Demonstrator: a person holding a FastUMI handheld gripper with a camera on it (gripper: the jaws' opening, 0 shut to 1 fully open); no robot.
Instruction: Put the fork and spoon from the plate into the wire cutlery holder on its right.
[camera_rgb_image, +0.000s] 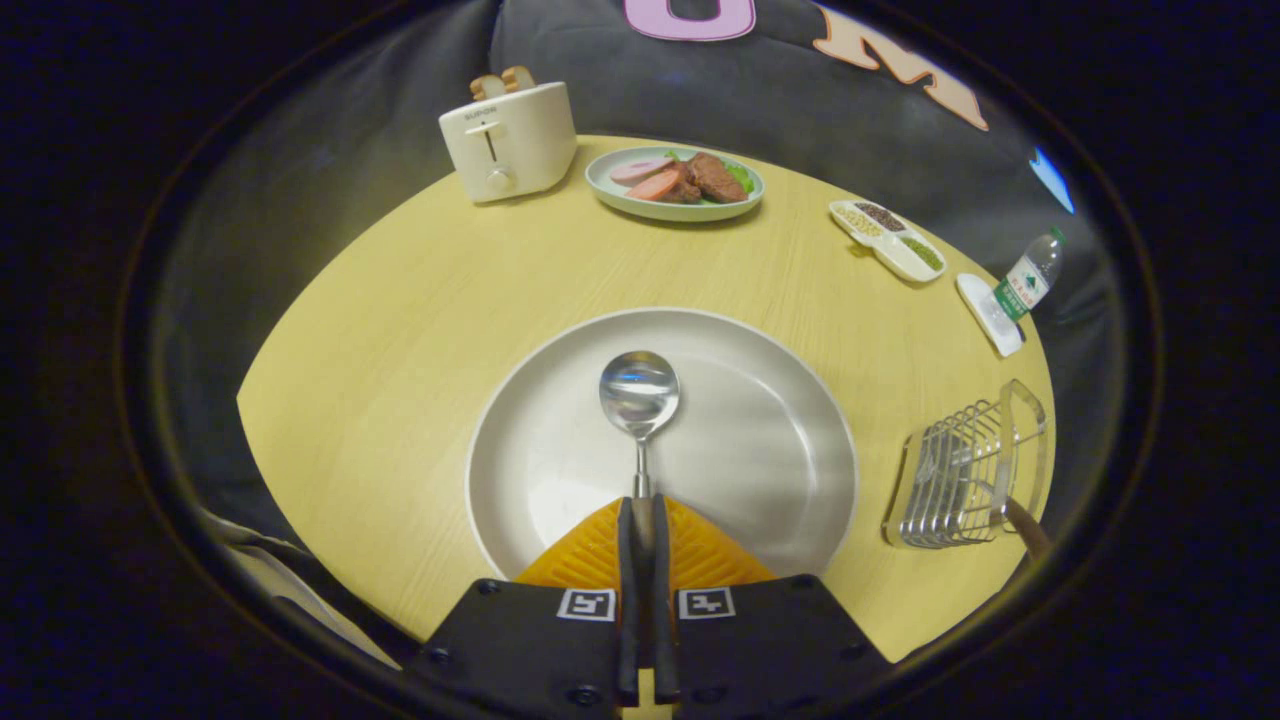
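A metal spoon (639, 395) points away from me over the big white plate (780, 460), its bowl up and its handle running back between my fingers. My gripper (640, 505) is shut on the spoon's handle, both fingers pressed together around it above the plate's near side. The wire cutlery holder (965, 475) stands on the table to the plate's right. A dark handle sticks out of the holder's near right corner; I cannot tell what it belongs to.
On the round wooden table (400, 330) beyond the plate stand a cream toaster (508, 140) with bread, a plate of sliced meat (675, 185), a divided dish of grains (888, 238), a small white tray (988, 312) and a water bottle (1030, 275).
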